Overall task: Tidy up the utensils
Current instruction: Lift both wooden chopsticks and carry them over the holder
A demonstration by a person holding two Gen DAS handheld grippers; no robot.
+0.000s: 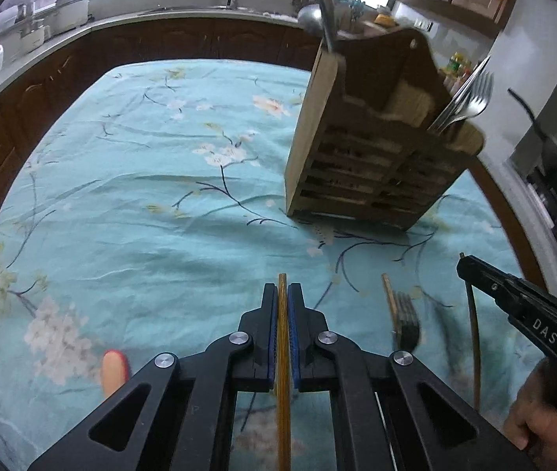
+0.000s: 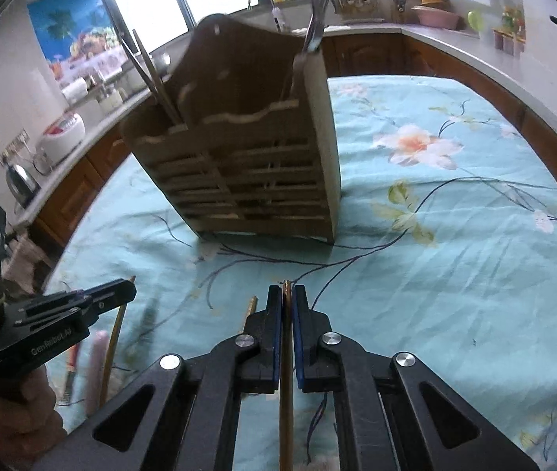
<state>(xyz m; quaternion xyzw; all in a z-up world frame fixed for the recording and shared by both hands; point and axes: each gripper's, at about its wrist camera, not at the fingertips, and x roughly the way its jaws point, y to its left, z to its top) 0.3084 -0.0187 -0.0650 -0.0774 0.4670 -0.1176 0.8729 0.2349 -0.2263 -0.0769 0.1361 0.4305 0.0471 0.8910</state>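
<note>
A wooden utensil caddy [image 1: 372, 149] stands on the table ahead, with forks [image 1: 471, 98] in one slot and a ladle [image 1: 312, 19] in another; it also shows in the right wrist view [image 2: 247, 165]. My left gripper [image 1: 282, 294] is shut on a wooden chopstick [image 1: 283, 392], held above the cloth. My right gripper [image 2: 287, 294] is shut on a second wooden chopstick [image 2: 286, 392]. The right gripper shows at the lower right of the left wrist view [image 1: 463, 263]. The left gripper shows at the lower left of the right wrist view [image 2: 131, 286].
The table has a teal floral cloth [image 1: 141, 196]. A blurred fork [image 1: 406, 322] and another stick [image 1: 390, 302] lie between the grippers. A pink-handled utensil [image 2: 96, 369] and an orange, red-tipped object [image 1: 113, 373] lie near the front edge. Kitchen counters [image 1: 160, 13] surround the table.
</note>
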